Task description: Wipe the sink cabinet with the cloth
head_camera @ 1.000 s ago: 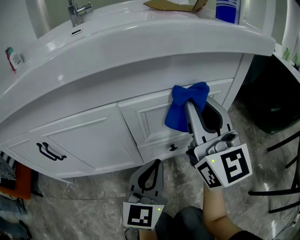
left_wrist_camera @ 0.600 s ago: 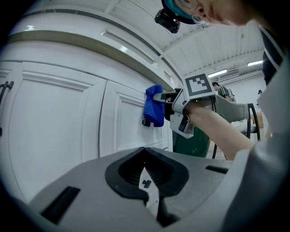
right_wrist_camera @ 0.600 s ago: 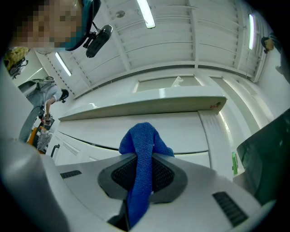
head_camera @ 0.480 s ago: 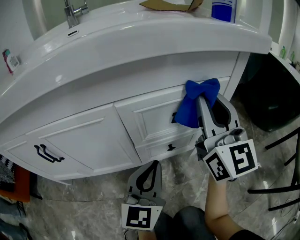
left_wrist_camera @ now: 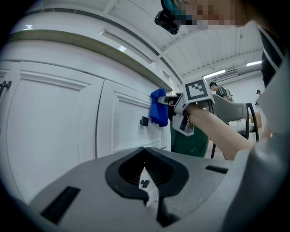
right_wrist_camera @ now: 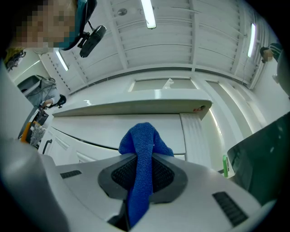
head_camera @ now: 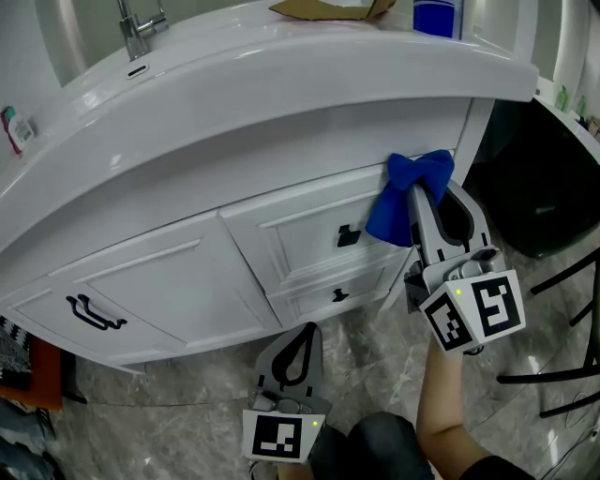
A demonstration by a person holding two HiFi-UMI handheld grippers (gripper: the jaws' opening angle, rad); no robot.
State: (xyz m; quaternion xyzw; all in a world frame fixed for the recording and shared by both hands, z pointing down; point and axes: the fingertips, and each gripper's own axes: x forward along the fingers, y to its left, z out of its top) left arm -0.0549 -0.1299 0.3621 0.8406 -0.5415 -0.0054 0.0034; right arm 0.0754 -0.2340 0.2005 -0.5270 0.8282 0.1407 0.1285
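Note:
The white sink cabinet (head_camera: 187, 281) curves across the head view, with drawers and a door under the basin. A blue cloth (head_camera: 405, 192) is pressed against the right end of the upper drawer front, just right of its black knob (head_camera: 348, 235). My right gripper (head_camera: 412, 187) is shut on the blue cloth (right_wrist_camera: 142, 167), which bunches out past the jaws toward the cabinet (right_wrist_camera: 136, 122). My left gripper (head_camera: 302, 333) hangs low near the floor, shut with nothing in it. In the left gripper view the cloth (left_wrist_camera: 158, 106) and the right gripper (left_wrist_camera: 171, 102) show at the cabinet's (left_wrist_camera: 54, 118) far end.
A tap (head_camera: 133, 28), a blue bottle (head_camera: 437, 17) and cardboard (head_camera: 323, 7) sit on the basin top. A black handle (head_camera: 92, 314) is on the left door, a small knob (head_camera: 340, 295) on the lower drawer. A dark bin (head_camera: 539, 187) stands to the right.
My right gripper has slid the blue cloth to the right along the upper drawer front, uncovering the black knob. The left gripper has stayed low and still.

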